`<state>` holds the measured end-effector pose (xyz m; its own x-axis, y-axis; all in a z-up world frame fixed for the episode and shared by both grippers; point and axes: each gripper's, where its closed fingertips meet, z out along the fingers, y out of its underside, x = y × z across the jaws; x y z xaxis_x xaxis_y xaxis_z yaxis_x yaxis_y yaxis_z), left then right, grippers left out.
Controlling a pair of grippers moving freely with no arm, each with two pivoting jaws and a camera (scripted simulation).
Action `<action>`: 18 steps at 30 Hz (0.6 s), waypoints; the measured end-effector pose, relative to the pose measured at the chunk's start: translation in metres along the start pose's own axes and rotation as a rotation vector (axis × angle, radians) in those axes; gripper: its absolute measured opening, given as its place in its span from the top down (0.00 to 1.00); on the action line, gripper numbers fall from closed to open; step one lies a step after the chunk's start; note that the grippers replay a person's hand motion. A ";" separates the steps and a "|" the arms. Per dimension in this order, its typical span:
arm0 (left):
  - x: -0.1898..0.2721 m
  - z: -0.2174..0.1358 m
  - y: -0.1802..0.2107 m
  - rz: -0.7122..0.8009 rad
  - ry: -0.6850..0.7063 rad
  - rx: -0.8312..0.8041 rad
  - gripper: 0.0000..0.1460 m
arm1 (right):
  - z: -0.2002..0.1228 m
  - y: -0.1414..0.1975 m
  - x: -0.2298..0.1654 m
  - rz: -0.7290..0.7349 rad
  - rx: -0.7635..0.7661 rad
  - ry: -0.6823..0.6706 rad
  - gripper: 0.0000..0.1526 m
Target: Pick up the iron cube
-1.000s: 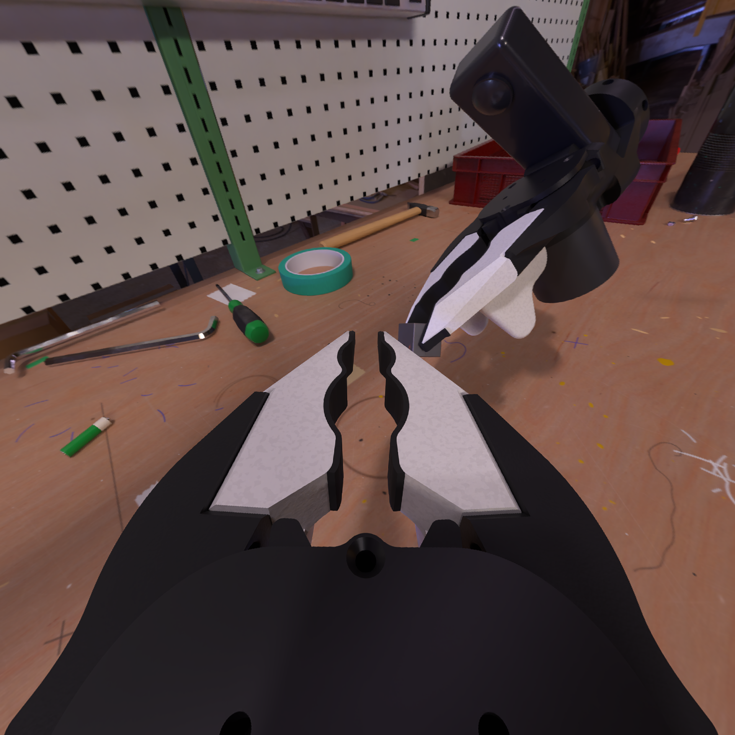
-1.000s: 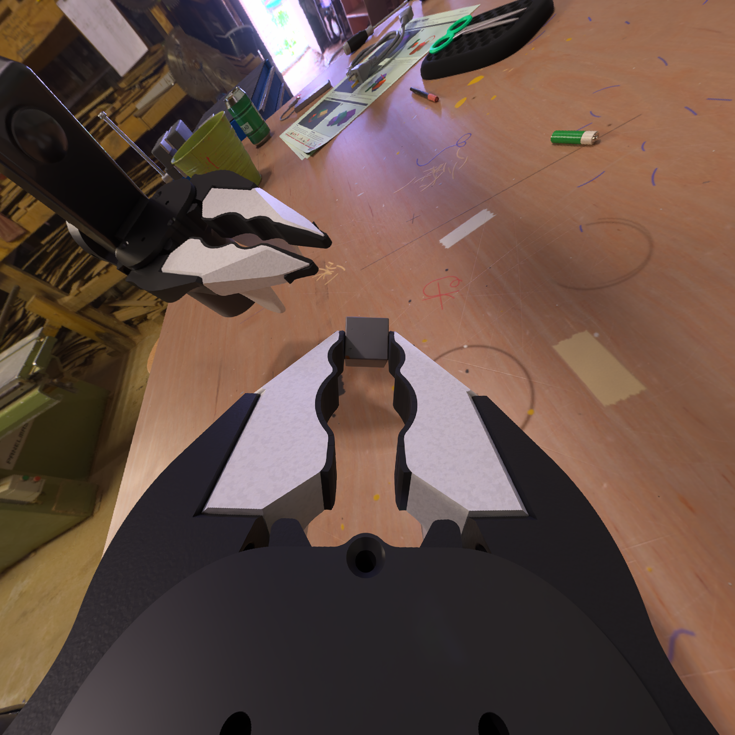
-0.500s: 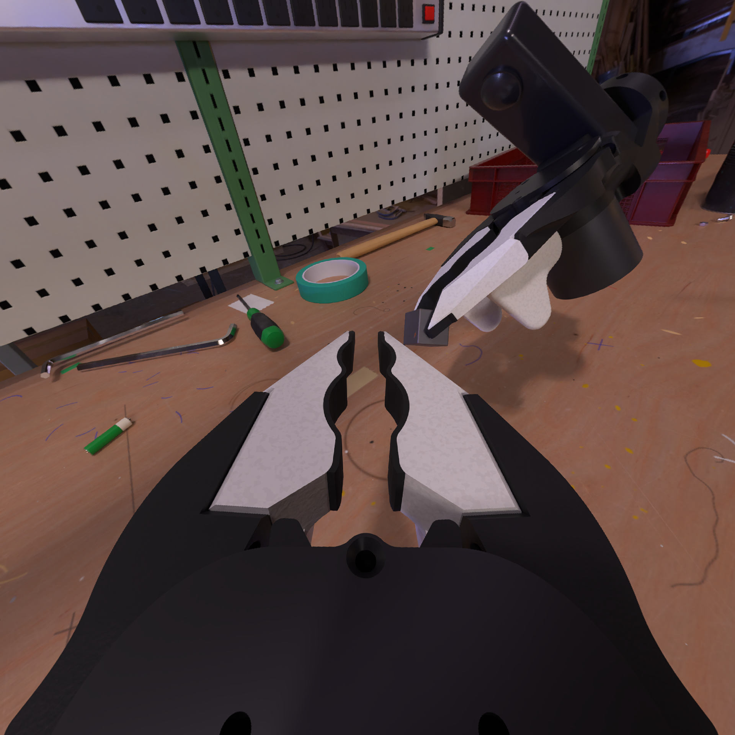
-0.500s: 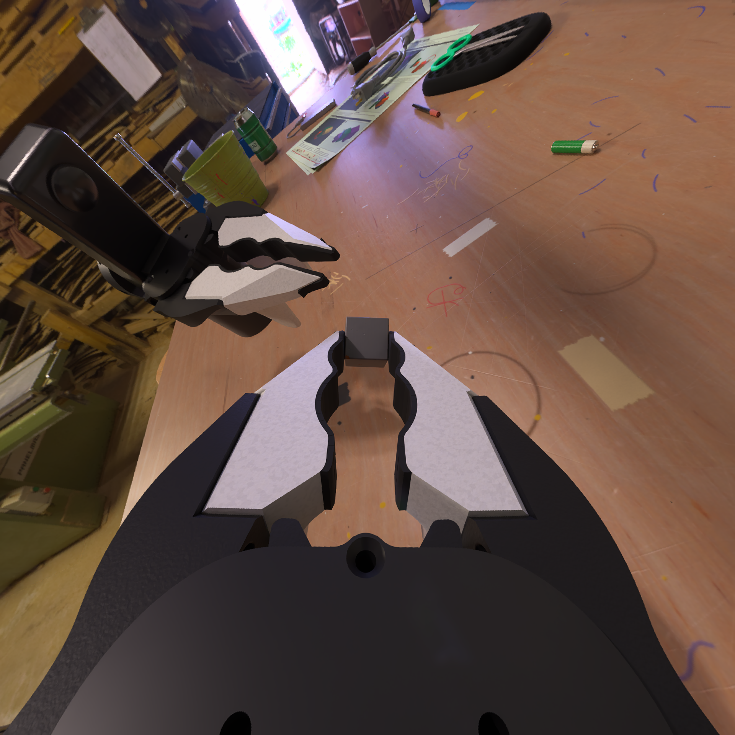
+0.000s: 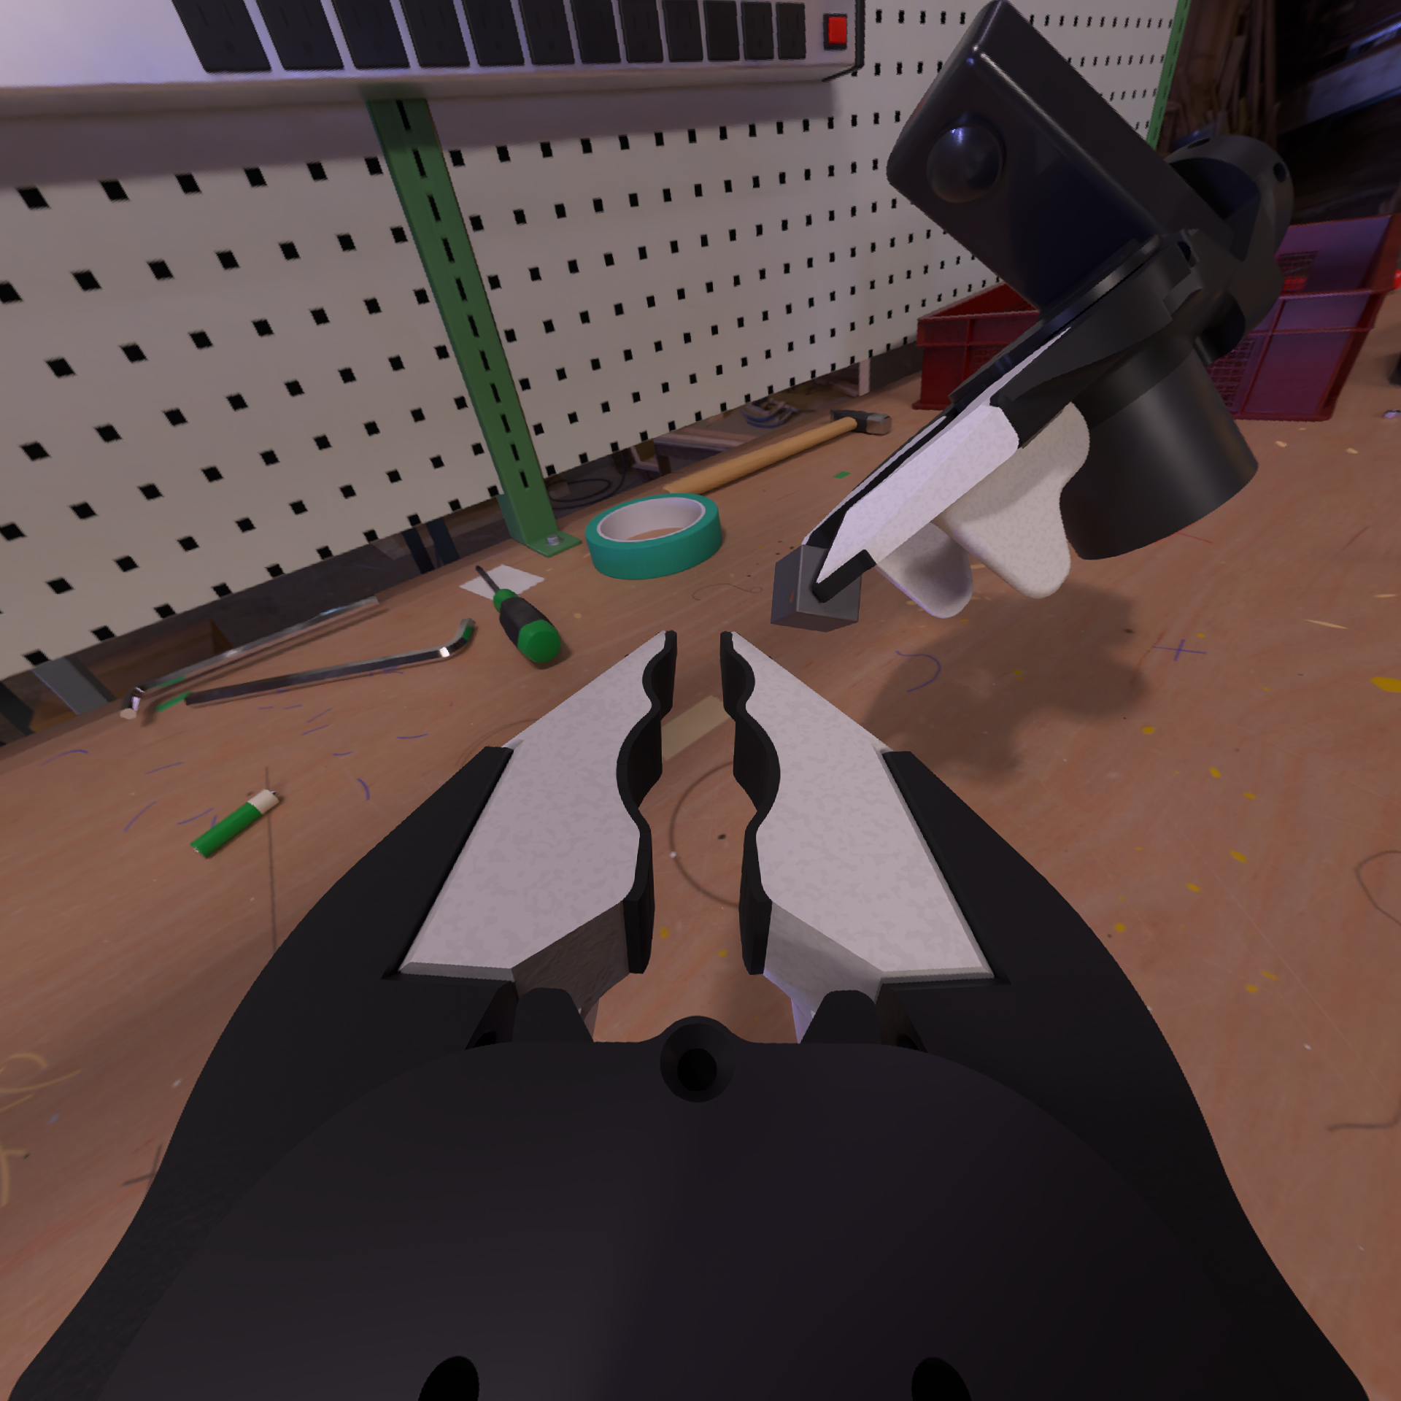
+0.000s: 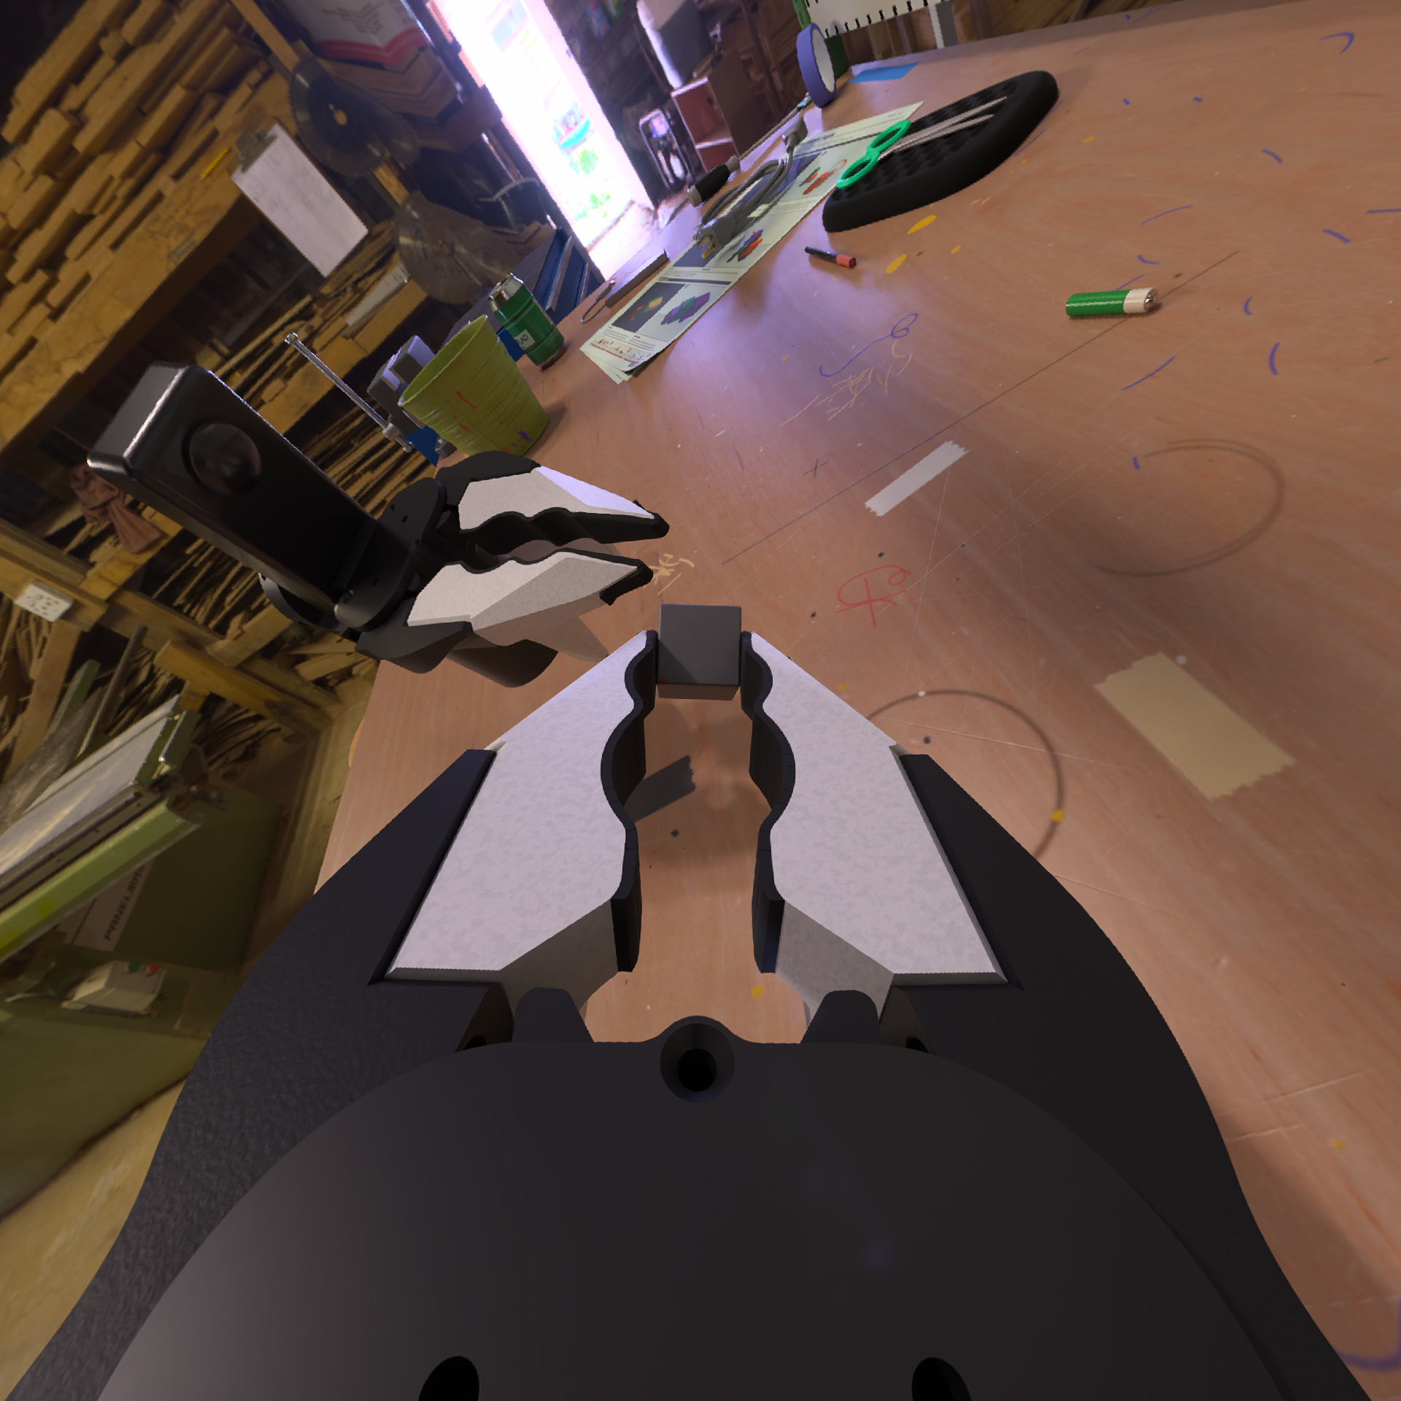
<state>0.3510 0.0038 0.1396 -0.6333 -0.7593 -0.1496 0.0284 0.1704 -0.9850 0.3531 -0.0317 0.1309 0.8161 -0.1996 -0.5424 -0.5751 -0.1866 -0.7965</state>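
Observation:
The iron cube (image 6: 697, 644) is a small dark grey block held between the fingertips of my right gripper (image 6: 697, 638), which is shut on it. The cube hangs above the wooden bench (image 6: 985, 576), with its shadow below it. In the left wrist view the cube (image 5: 796, 599) and right gripper (image 5: 822, 576) float to the upper right. My left gripper (image 5: 697, 643) is empty, its jaws nearly together with a narrow slit between them. It hovers above the bench beside the cube and also shows in the right wrist view (image 6: 653, 550).
A green tape roll (image 5: 653, 534), a screwdriver (image 5: 523, 625), hex keys (image 5: 303, 667) and a hammer (image 5: 773, 447) lie along the pegboard wall (image 5: 227, 341). A red crate (image 5: 1289, 341) stands far right. A green cup (image 6: 474, 398) and a black mat with scissors (image 6: 940, 152) are farther off.
My right gripper has risen with the cube, which hangs higher above the bench. The left wrist view has tilted up along the pegboard. Both grips are unchanged.

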 end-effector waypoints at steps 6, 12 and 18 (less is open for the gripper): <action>-0.002 -0.002 -0.005 0.022 -0.044 0.034 0.92 | -0.001 -0.002 0.000 0.005 0.013 -0.003 0.86; -0.002 -0.004 -0.008 0.024 -0.048 0.056 0.92 | 0.000 0.000 0.001 0.009 0.014 0.000 0.86; -0.001 -0.002 -0.005 0.029 -0.051 0.048 0.92 | 0.000 0.001 0.003 0.010 0.012 0.006 0.86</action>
<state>0.3504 0.0050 0.1445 -0.5912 -0.7858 -0.1814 0.0842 0.1636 -0.9829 0.3549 -0.0321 0.1286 0.8097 -0.2069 -0.5491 -0.5827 -0.1728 -0.7941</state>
